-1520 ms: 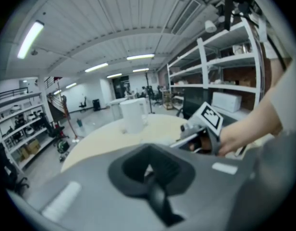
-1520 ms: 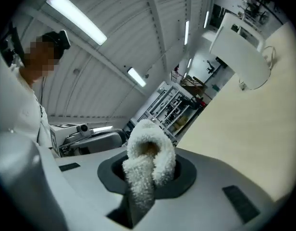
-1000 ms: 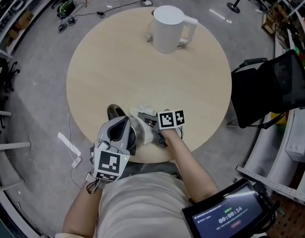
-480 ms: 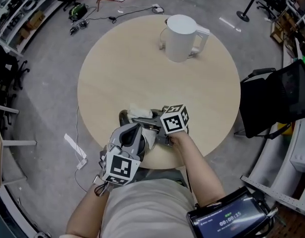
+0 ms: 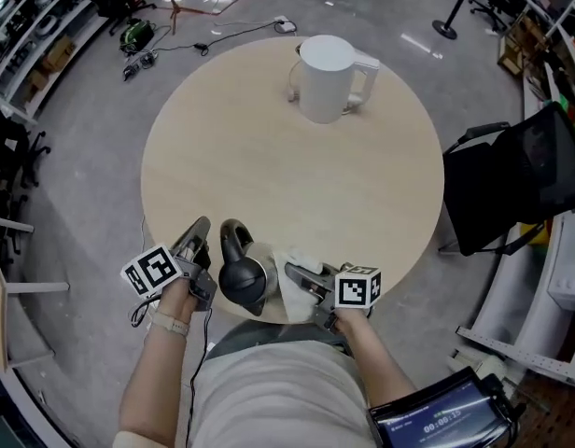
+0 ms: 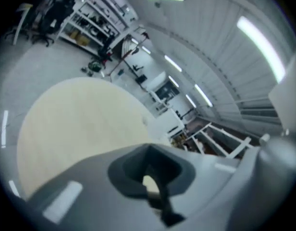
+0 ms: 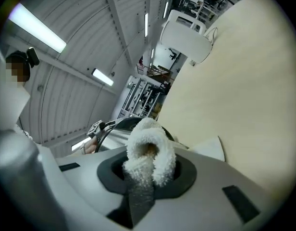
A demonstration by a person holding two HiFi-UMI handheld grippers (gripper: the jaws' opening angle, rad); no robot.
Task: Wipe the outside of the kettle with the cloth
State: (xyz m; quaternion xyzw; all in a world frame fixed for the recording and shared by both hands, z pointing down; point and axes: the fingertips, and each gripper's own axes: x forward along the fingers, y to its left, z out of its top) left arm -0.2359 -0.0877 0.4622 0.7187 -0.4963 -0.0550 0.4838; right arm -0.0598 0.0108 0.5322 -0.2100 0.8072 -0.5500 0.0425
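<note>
Kettle [image 5: 243,276] stands upright at the near edge of the round table [image 5: 269,157], steel body with black lid and handle. We find the left gripper [image 5: 198,236] just beside the kettle's left side and not touching it. In its own view, its tongs appear drawn narrow, with nothing gripped between them. The right gripper [image 5: 299,273] lies on the kettle's other side, tongs closed on a fold of the white cloth [image 5: 289,261]. The right gripper view shows the fluffy fold pinched in the jaws, with the kettle's metal wall directly behind it. We cannot confirm whether cloth and kettle touch. A white jug [image 5: 325,77] stands well apart at the far side of the table.
</note>
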